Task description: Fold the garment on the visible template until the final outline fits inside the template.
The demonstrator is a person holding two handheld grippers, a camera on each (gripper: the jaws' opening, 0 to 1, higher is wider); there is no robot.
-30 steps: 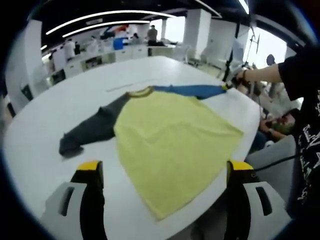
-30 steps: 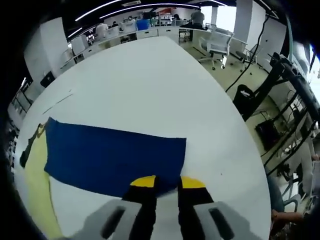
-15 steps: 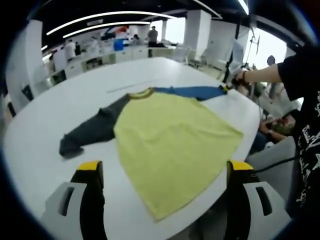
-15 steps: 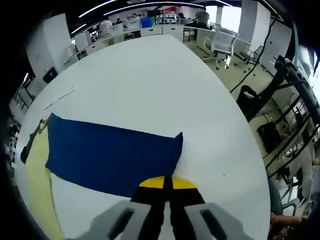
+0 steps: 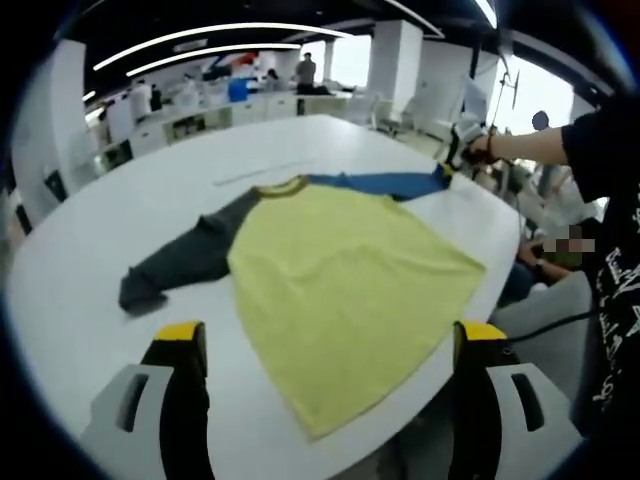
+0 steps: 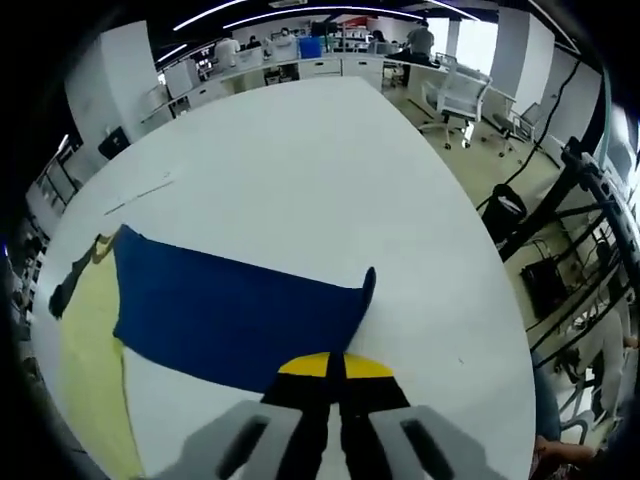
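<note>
1. Two grippers logged. We see the left gripper (image 5: 325, 345) w/ jaws spread wide, nothing between them, held above the near table (image 5: 90, 270) edge.
2. Garment (image 5: 345, 275) lies flat on the white table: yellow body at centre of left gripper view, hem twd 6 o'clock, collar twd 12.
3. Grey sleeve (image 5: 185, 258) runs out twd 9 o'clock, lying flat.
4. Blue sleeve (image 6: 235, 310) runs twd 2 o'clock in left gripper view; its cuff end looks raised off the table.
5. Right gripper (image 6: 335, 365): jaws closed tight on the blue sleeve's cuff edge; cuff corner curls up at approx 1 o'clock of the tips.
6. We can't pick out a template outline.
</note>
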